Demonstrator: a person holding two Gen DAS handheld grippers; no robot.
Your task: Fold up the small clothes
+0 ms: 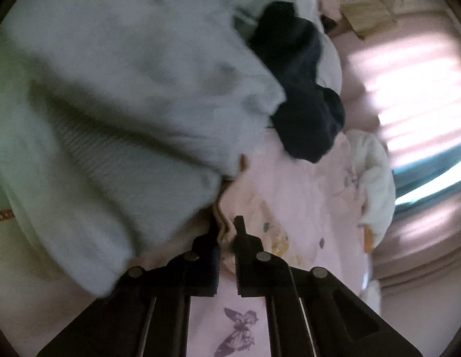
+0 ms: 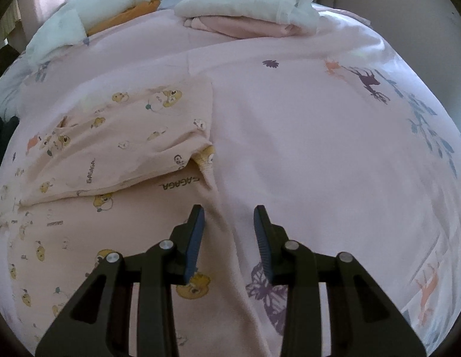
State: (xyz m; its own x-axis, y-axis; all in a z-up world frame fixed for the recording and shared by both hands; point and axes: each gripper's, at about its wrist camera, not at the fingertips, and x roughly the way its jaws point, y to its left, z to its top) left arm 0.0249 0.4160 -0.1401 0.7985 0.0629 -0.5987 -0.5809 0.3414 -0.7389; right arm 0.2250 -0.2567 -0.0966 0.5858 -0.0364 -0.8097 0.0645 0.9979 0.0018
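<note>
A pale pink small garment (image 2: 117,148) printed with yellow bears lies on the pink bedsheet (image 2: 305,136), its upper part folded over the lower part. My right gripper (image 2: 229,217) is open and empty, just above the garment's right edge. In the left wrist view my left gripper (image 1: 227,232) is shut on a bunched edge of the pink garment (image 1: 223,223). The view is blurred. A large pale grey-white garment (image 1: 126,89) and a dark navy garment (image 1: 302,89) lie beyond it.
A folded stack of white and pink clothes (image 2: 251,9) sits at the far side of the bed. A white and orange plush toy (image 2: 90,12) lies at the far left, also showing in the left wrist view (image 1: 376,184). Curtains hang behind.
</note>
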